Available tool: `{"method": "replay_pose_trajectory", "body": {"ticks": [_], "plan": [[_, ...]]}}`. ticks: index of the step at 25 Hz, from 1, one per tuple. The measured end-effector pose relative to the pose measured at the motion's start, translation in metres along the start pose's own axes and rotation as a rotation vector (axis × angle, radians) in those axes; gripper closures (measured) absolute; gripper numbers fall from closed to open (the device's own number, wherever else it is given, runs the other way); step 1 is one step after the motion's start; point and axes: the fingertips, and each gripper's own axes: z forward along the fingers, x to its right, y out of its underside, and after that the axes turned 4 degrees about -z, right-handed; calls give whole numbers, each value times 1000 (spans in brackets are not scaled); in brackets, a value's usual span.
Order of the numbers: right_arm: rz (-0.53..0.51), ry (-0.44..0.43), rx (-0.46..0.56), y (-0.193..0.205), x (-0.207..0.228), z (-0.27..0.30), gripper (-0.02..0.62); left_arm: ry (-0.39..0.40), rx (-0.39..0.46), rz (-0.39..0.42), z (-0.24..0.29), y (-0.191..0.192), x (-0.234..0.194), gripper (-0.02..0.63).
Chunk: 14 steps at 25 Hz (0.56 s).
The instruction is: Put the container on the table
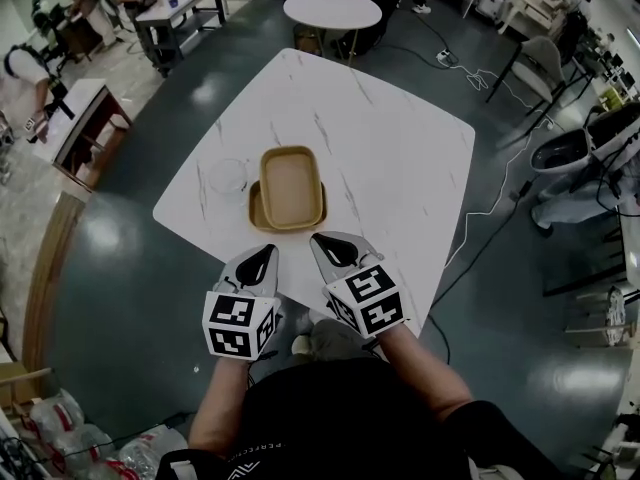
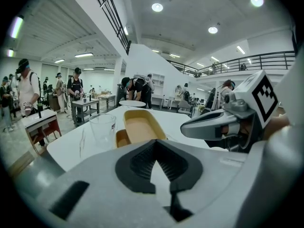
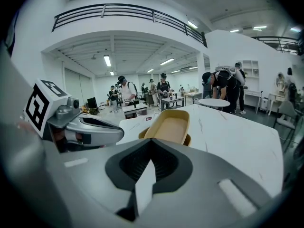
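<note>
a white marble table [image 1: 400, 158] stands on a dark floor in a large hall. the tan container [image 1: 293, 186] sits on it, resting partly over a smaller tan tray [image 1: 257, 211] at its near-left corner. a clear plastic cup [image 1: 227, 175] stands just left of the container. my left gripper [image 1: 270, 251] and right gripper [image 1: 318, 238] hover near the container's near end, both with jaws closed together on nothing.

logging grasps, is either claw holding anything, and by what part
Nothing held: left claw and right claw are both shut and empty, short of the container.
</note>
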Motion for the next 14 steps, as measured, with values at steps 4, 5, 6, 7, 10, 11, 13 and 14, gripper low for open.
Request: {"method": "replay_pose_trajectory", "body": {"ticks": [4,5,6,7,10,11,13,14], "plan": [[-1,-10,2,0,0,2,597,-7,-7,1,-2,4,-3,612],[-3,-13,2,0,0,3,597,-9,-8,2,-2,5,-3,612],[-6,-16,2,-1,0,3,597,-11,-10,2,-2,5,-4,612],[-7,-20,2,-2,0,4,597,-13,-11,2,-2,5,-5,612],[-10,-32,-3,-4,-1,7,597,-18,-16,2,-5,5,-7,612],[-11,-34,-4,-5,-2,7,597,-19,-18,3,-5,5,-8,612],[-14,-36,-5,-5,-1,8,597,-19,-19,2,-4,5,-9,612],[-15,-36,-5,-5,-1,9,597,-19,-19,2,-4,5,-10,612]]}}
